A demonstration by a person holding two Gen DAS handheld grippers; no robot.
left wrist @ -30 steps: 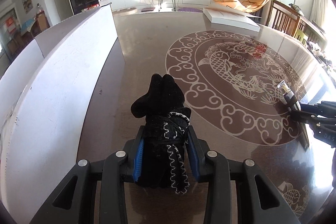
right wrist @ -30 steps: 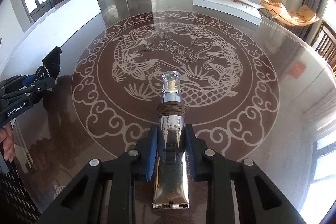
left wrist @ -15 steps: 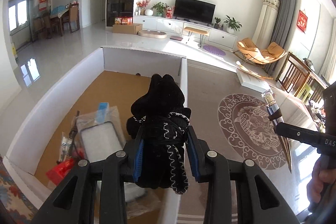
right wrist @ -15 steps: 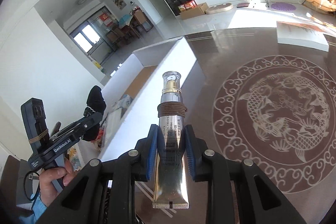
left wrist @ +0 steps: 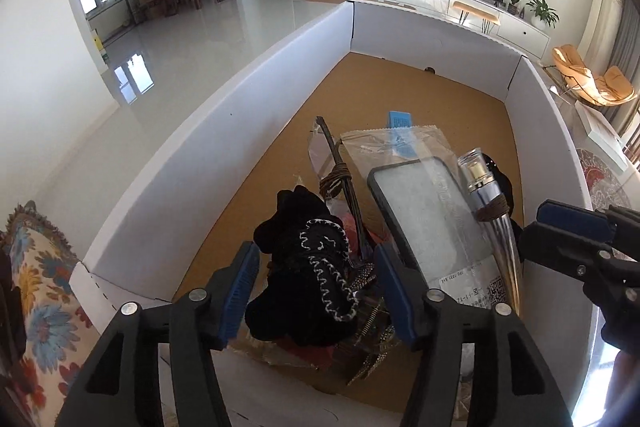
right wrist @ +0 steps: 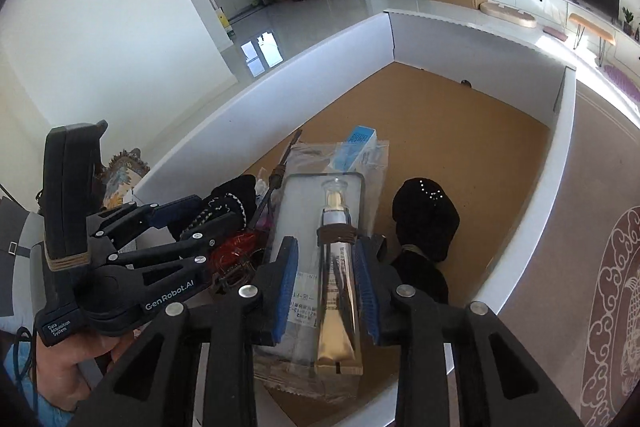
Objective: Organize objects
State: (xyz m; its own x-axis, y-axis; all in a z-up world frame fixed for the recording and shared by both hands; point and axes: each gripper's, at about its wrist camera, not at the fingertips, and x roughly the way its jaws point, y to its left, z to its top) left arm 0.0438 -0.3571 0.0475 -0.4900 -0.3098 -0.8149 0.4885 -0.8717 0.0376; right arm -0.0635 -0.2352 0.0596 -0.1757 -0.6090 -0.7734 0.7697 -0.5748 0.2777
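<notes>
Black knit, edged with white zigzag stitching: in the left wrist view the folded knit bundle [left wrist: 308, 259] hangs between the blue pads [left wrist: 240, 291] of your left gripper [left wrist: 316, 287], whose jaws have just been opening; a gap shows on either side of the cloth, so the pads no longer press it, and it sits over the near end of the white-walled box [left wrist: 224, 115] with its brown floor. Below it lie a bagged phone case [left wrist: 420, 219], a bagged brush [left wrist: 340, 183] and red clutter. At right, your right gripper [left wrist: 560, 227] brings in the silver tube [left wrist: 492, 203]. In the right wrist view, the tube [right wrist: 338, 279] stands lengthwise between the right gripper's [right wrist: 326, 291] pads, clear cap forward, a brown band around its neck; these jaws have just been opening too, and slivers of gap show on both sides, so judge it released or nearly so, over the phone case [right wrist: 320, 195]. A second black knitted piece [right wrist: 424, 223] lies to the right on the box floor. Handling, as judgement: the knit is soft and light, compresses freely and will not break; take it across the bunched middle. The tube is smooth, probably slippery, with a rigid cap; grip the flat body, not the cap.
</notes>
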